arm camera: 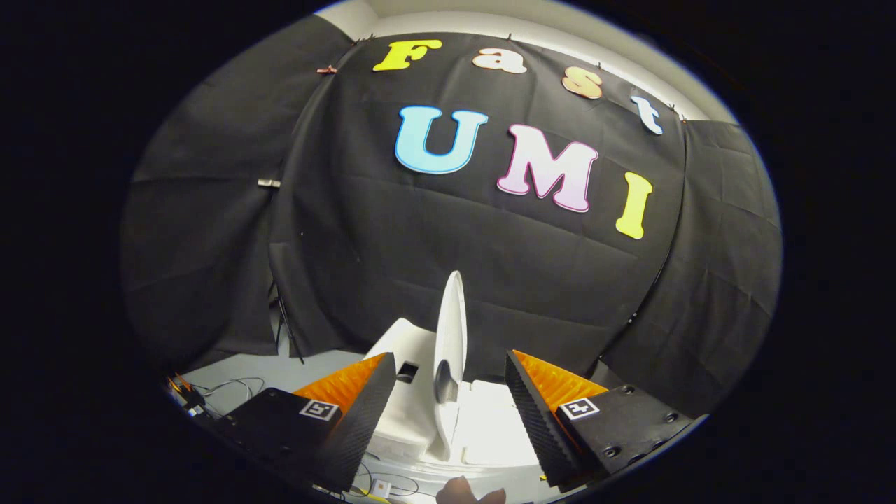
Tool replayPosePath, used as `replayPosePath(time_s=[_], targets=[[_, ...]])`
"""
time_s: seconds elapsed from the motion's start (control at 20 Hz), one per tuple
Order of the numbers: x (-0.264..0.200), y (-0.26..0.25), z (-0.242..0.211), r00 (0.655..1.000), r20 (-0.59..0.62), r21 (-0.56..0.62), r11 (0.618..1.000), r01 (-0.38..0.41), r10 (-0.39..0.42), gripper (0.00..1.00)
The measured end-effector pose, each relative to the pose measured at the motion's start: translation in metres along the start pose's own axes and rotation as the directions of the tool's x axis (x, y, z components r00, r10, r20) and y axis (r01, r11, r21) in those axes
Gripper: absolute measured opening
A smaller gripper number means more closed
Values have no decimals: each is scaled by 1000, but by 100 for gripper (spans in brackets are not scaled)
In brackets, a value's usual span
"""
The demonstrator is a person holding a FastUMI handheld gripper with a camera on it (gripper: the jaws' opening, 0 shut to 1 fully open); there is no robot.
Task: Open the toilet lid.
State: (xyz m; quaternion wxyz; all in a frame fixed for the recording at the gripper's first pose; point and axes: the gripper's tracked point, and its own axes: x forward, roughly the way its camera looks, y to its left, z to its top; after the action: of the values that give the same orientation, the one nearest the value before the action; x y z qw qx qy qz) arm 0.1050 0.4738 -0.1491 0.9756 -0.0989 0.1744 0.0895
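A white toilet (483, 427) stands on the floor just ahead of my fingers, seen from its side. Its white lid (450, 336) stands upright, edge-on to me, rising above the bowl in the gap between the two fingers. The white cistern (406, 343) sits to the lid's left. My gripper (448, 399) is open, its fingers wide apart on either side of the lid and a little nearer to me, touching nothing. A bit of a hand (465, 492) shows below the toilet.
Black cloth (490, 266) walls the booth behind and to both sides of the toilet. Cables and small devices (210, 392) lie on the pale floor beyond the left finger. A thin stand leg (287, 329) leans by the cloth there.
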Motion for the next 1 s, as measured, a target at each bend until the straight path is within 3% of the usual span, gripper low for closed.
replayPosePath(time_s=[0.5, 1.0], targets=[[-65, -80, 75, 993, 116, 92, 995, -29, 19, 98], [-139, -215, 103, 976, 208, 169, 985, 31, -66, 98]])
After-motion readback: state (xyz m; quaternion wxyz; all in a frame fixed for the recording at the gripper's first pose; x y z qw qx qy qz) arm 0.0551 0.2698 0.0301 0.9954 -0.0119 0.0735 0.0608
